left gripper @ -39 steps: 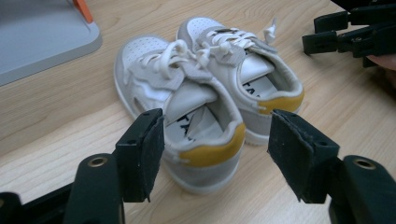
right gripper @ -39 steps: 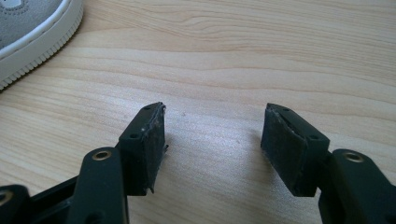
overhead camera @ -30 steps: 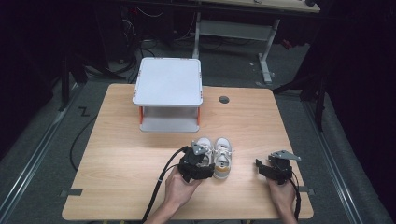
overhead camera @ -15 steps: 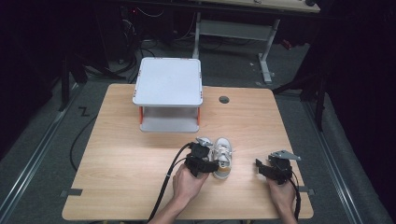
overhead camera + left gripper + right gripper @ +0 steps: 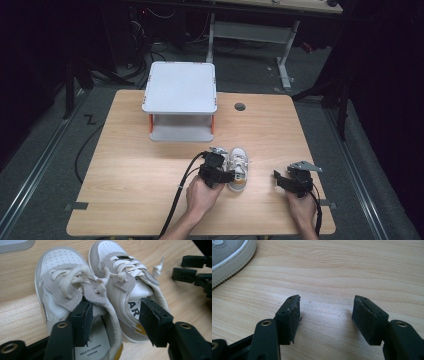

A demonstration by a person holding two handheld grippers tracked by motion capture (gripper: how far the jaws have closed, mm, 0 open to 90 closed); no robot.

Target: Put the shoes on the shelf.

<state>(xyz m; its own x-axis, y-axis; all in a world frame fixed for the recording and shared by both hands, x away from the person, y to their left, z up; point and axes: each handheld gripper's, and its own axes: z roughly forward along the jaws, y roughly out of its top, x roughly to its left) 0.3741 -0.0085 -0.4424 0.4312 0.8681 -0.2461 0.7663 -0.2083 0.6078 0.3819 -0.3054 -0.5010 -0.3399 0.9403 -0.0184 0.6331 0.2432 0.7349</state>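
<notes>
Jaws inside two adjoining shoes (image 5: 100, 295)

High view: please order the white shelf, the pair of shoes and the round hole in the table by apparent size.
1. white shelf
2. pair of shoes, partly hidden by the left gripper
3. round hole

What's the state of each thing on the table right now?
Left hand-held gripper: jaws have just been closing, one in each shoe, the adjoining shoe walls between them.
Right hand-held gripper: open, nothing between its jaws, over bare table.
Pair of shoes: upright, side by side, laced.
White shelf stand: upright.
</notes>
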